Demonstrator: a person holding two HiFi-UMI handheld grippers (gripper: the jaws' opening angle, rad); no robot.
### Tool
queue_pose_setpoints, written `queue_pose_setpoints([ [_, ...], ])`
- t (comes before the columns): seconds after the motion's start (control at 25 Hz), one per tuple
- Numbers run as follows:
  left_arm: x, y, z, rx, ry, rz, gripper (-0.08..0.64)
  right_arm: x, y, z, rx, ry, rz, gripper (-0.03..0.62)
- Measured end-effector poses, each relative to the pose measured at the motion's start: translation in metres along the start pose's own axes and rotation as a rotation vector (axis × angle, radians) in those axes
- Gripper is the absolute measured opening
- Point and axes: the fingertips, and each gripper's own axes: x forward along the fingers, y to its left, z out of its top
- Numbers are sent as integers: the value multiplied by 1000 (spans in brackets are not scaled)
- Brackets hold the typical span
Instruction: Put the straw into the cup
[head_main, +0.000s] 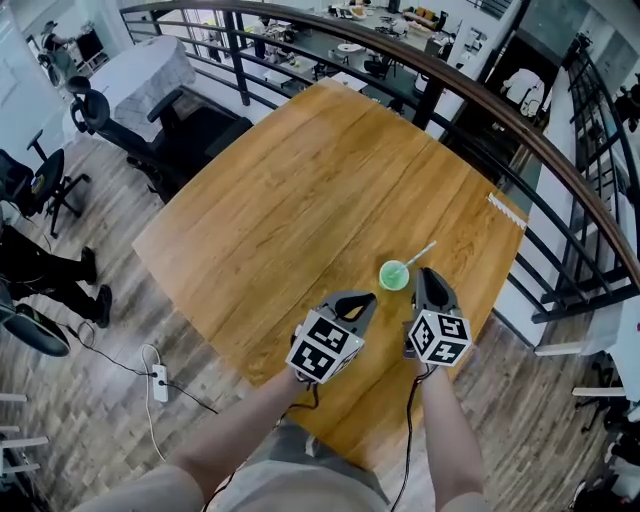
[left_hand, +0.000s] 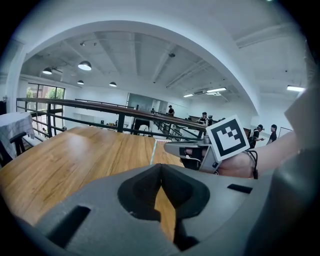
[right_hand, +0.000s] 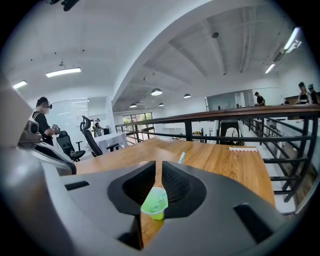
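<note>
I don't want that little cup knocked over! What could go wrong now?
The small green cup stands close beside the right gripper, so a bump might tip it. The thin straw could slip or roll if pinched badly. I cannot tell whether it already leans in the cup.

The left forearm (head_main: 245, 425) and right forearm (head_main: 447, 430) reach side by side over the near edge of the table (head_main: 300, 190). The left gripper (head_main: 363, 299) and right gripper (head_main: 428, 274) both have their fingers (left_hand: 134, 192) pressed together, pointing away from the person.
</note>
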Motion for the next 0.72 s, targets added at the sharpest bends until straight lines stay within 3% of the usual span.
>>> queue_pose_setpoints([
  [0.36, -41, -6, 47, 26, -98, 31, 14, -53, 18, 45, 26, -48, 19, 31],
  [0.72, -91, -55, 105, 141, -221, 17, 14, -146, 58, 120, -23, -175, 93, 31],
])
